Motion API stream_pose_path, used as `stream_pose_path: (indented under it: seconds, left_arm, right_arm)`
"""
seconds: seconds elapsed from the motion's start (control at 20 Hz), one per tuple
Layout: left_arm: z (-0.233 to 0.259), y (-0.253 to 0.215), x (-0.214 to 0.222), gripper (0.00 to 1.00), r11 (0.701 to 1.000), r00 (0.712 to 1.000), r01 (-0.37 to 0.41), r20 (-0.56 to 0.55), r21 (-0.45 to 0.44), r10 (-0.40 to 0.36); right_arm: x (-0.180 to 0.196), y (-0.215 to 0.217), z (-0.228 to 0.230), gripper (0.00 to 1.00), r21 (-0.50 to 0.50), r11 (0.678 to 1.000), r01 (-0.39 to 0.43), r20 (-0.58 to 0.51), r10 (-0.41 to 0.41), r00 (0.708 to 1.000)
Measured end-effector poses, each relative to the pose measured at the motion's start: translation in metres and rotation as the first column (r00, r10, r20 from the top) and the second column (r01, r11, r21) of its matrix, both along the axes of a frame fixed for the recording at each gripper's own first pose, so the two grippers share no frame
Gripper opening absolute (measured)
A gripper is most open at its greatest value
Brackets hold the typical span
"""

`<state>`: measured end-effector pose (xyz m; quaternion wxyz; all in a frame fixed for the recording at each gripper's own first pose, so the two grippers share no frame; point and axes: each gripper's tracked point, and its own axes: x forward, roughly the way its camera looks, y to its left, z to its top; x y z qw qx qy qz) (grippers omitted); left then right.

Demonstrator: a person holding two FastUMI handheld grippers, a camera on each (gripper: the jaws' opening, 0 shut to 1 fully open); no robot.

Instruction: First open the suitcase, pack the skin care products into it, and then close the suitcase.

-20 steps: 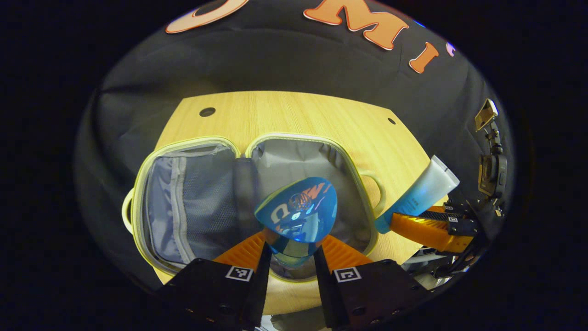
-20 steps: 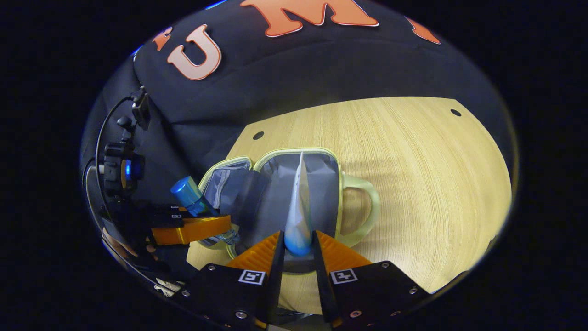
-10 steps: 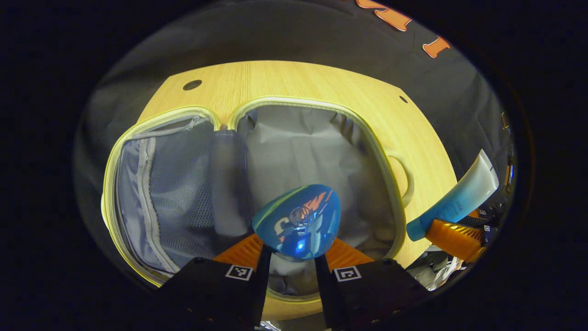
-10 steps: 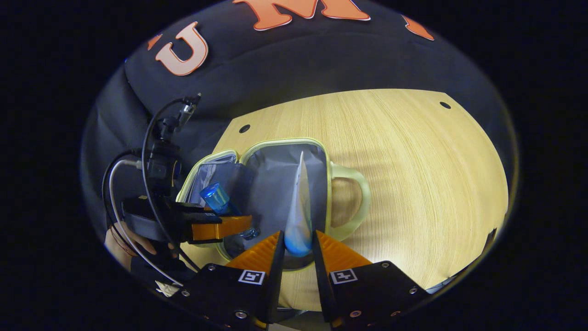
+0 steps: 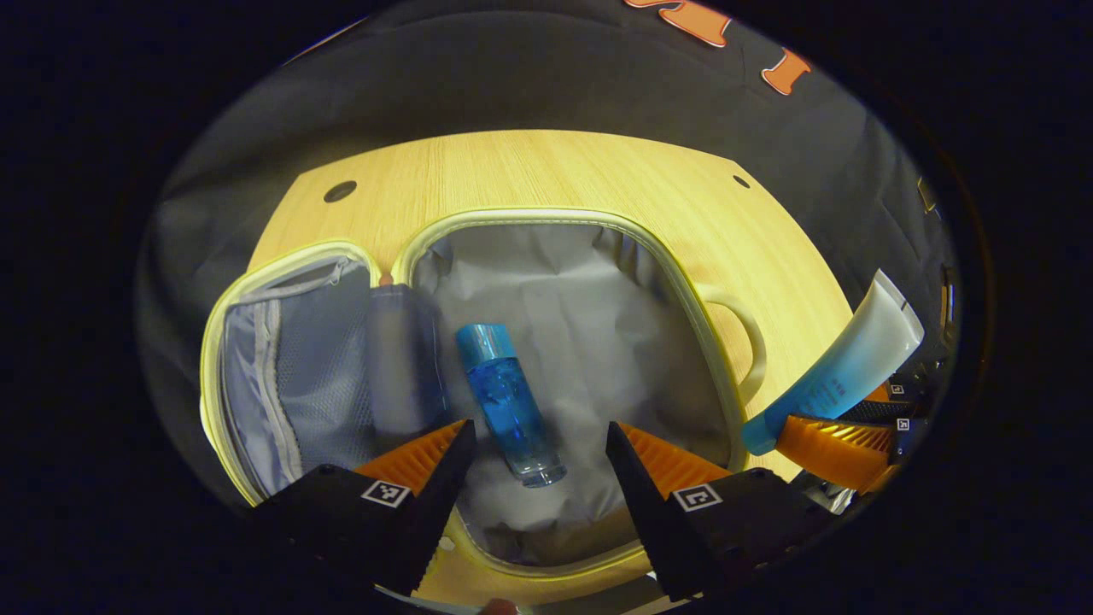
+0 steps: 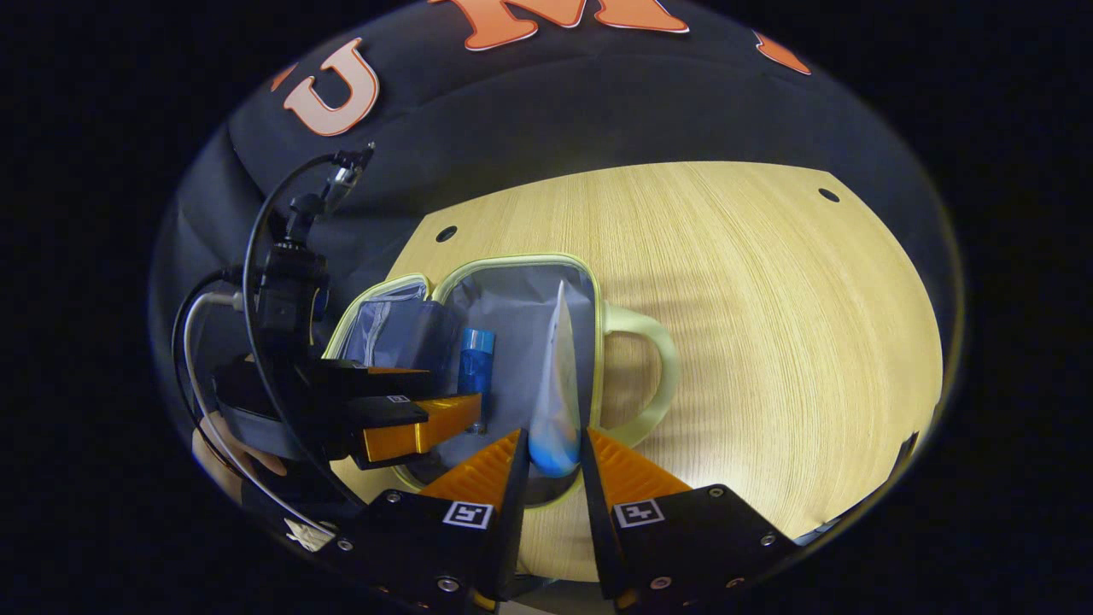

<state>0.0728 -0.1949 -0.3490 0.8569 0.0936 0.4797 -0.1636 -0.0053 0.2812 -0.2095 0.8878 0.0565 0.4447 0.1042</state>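
Note:
The small suitcase lies open on the wooden table, pale green rim, grey lining. A blue bottle lies flat in its right half, cap pointing away. My left gripper hangs open just over the bottle's base, fingers apart on either side. In the right gripper view the same blue bottle rests in the suitcase beside the left gripper. My right gripper is shut on a white and blue tube, held above the suitcase's near edge. In the left gripper view the tube shows at the right.
The suitcase's left half has a mesh zip pocket. A pale green handle sticks out on the right side. The wooden table stretches bare to the right. A hand holds the left gripper.
My left gripper has opened and let go of the blue bottle, which now lies flat in the suitcase's right half. The right gripper still holds the tube, barely moved.

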Motion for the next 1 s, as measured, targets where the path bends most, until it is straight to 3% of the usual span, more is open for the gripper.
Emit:
stream_pose_path:
  seconds: [0.2, 0.4, 0.65, 0.85, 1.0]
  left_arm:
    - [0.043, -0.003, 0.000, 0.96, 0.998, 0.994, -0.008, 0.107, -0.054, 0.013]
    - [0.109, 0.014, -0.009, 0.95, 0.991, 0.967, 0.024, 0.255, -0.131, 0.011]
    - [0.185, 0.087, -0.040, 0.95, 0.977, 0.934, 0.021, 0.354, -0.213, 0.057]
    - [0.236, 0.178, -0.060, 0.95, 0.973, 0.907, -0.055, 0.396, -0.223, 0.142]
    - [0.272, 0.210, -0.087, 0.95, 0.963, 0.899, -0.085, 0.396, -0.256, 0.185]
  right_arm:
    - [0.002, -0.004, 0.005, 0.38, -0.003, 1.000, -0.014, -0.009, 0.014, 1.000]
    - [0.008, -0.010, 0.016, 0.37, -0.093, 0.994, -0.058, -0.013, 0.057, 0.998]
    - [0.017, 0.019, 0.008, 0.38, -0.176, 0.972, -0.158, -0.109, 0.140, 0.984]
    - [0.016, 0.055, -0.026, 0.38, -0.113, 0.978, -0.176, -0.280, 0.138, 0.950]
    - [0.018, 0.059, -0.055, 0.38, -0.137, 0.973, -0.186, -0.364, 0.126, 0.923]
